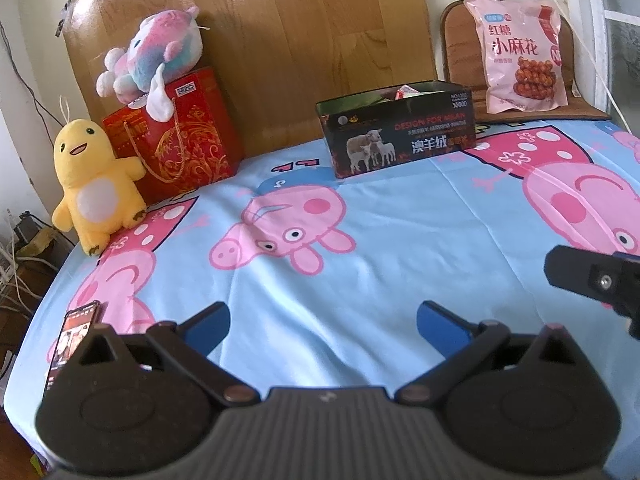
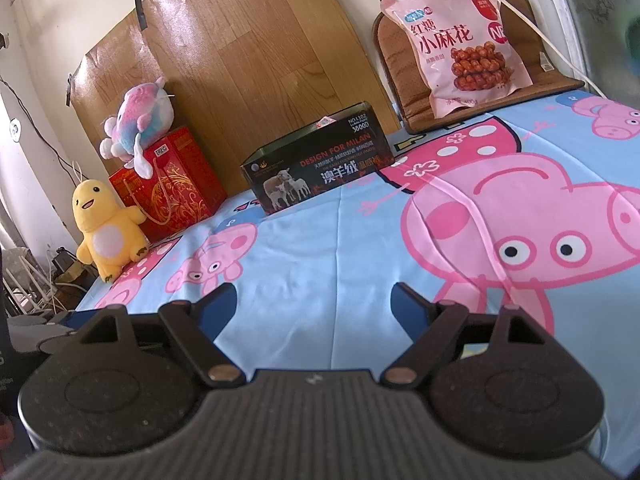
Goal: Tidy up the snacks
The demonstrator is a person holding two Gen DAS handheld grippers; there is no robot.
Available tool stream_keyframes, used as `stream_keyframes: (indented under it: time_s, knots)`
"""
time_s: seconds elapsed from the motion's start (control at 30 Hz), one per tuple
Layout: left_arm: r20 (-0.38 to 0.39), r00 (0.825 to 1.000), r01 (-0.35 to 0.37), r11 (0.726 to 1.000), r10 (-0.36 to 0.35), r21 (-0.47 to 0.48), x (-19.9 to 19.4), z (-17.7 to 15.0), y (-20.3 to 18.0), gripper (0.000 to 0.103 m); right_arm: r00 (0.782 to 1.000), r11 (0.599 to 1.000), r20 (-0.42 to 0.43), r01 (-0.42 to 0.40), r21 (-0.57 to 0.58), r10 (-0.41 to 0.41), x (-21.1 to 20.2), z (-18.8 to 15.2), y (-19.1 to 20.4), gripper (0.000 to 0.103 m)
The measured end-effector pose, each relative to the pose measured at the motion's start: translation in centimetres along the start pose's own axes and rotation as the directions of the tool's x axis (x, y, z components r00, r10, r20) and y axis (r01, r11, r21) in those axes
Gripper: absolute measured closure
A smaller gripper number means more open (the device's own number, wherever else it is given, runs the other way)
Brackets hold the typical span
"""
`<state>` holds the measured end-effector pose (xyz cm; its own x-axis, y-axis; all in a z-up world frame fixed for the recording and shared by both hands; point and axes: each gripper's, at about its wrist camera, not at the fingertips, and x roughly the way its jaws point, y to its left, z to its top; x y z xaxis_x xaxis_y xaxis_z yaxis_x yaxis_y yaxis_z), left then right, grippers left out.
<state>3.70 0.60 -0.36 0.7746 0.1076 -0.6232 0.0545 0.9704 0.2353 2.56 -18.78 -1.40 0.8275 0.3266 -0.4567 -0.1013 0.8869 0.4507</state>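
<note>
A dark open box [image 1: 400, 132] printed with sheep stands at the back of the table, with small snack packets showing inside; it also shows in the right wrist view [image 2: 316, 164]. A large pink snack bag [image 1: 520, 52] leans upright on a brown mat at the back right, also seen in the right wrist view [image 2: 464, 44]. My left gripper [image 1: 322, 322] is open and empty, low over the blue cartoon cloth [image 1: 360, 280]. My right gripper [image 2: 314, 300] is open and empty over the same cloth, well short of the box. A part of the right gripper [image 1: 592, 280] shows at the left view's right edge.
A yellow plush toy [image 1: 96, 184] and a red gift bag [image 1: 176, 136] with a pink-blue plush [image 1: 160, 52] on top stand at the back left. A phone [image 1: 74, 336] lies near the table's left edge. A wooden panel [image 1: 300, 40] backs the table.
</note>
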Motion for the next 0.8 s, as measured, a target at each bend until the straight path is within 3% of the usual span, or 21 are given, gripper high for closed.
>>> stream_keyframes:
  time_s: [0.47,0.8]
  knots:
    - [-0.025,1.0,0.011,1.0,-0.011,-0.008,0.4,-0.1,-0.1,0.0,1.0,1.0,-0.003,0.0,-0.001,0.0,0.0,0.0,-0.1,0.017]
    - [-0.091,0.994,0.058,0.998,-0.058,-0.008,1.3,-0.8,-0.7,0.0,1.0,1.0,0.002,0.01,0.006,-0.01,0.0,0.0,-0.3,0.017]
